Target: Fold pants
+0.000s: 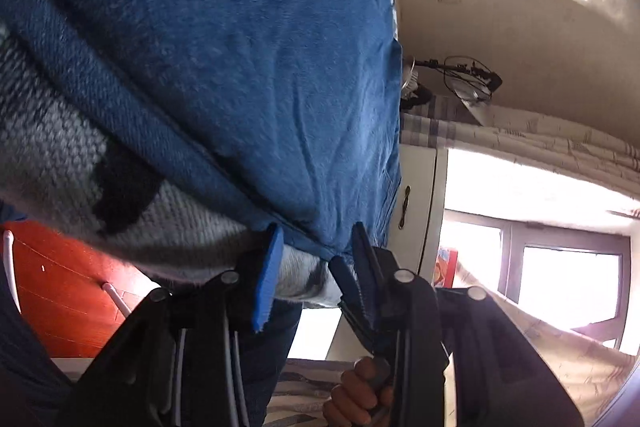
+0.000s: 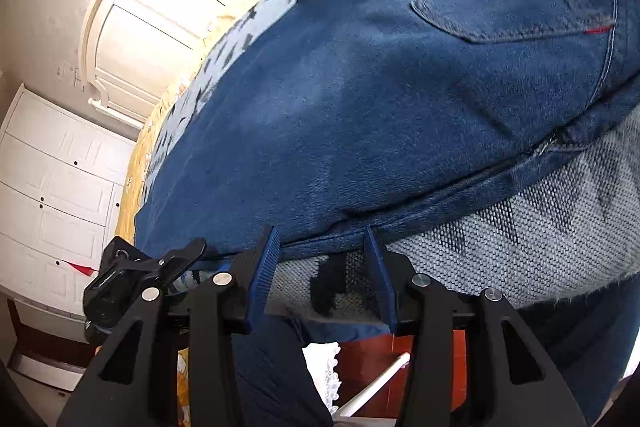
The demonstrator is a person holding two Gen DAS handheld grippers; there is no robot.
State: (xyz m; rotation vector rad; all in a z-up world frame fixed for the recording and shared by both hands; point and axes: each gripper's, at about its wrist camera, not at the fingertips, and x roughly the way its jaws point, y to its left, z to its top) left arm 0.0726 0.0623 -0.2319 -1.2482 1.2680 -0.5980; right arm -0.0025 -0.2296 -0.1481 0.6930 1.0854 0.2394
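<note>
The jeans [image 2: 360, 99] lie spread flat on a grey knit blanket [image 2: 540, 235] patterned with black, filling most of both my views; a back pocket [image 2: 516, 3] faces up. Their near edge runs right at my fingertips. My right gripper [image 2: 320, 239] stands wide open, blue pads just at that edge, gripping nothing. My left gripper [image 1: 316, 239] is also open, its tips touching the denim [image 1: 240, 67] edge without pinching it. A hand [image 1: 360, 395] shows beneath the left gripper.
</note>
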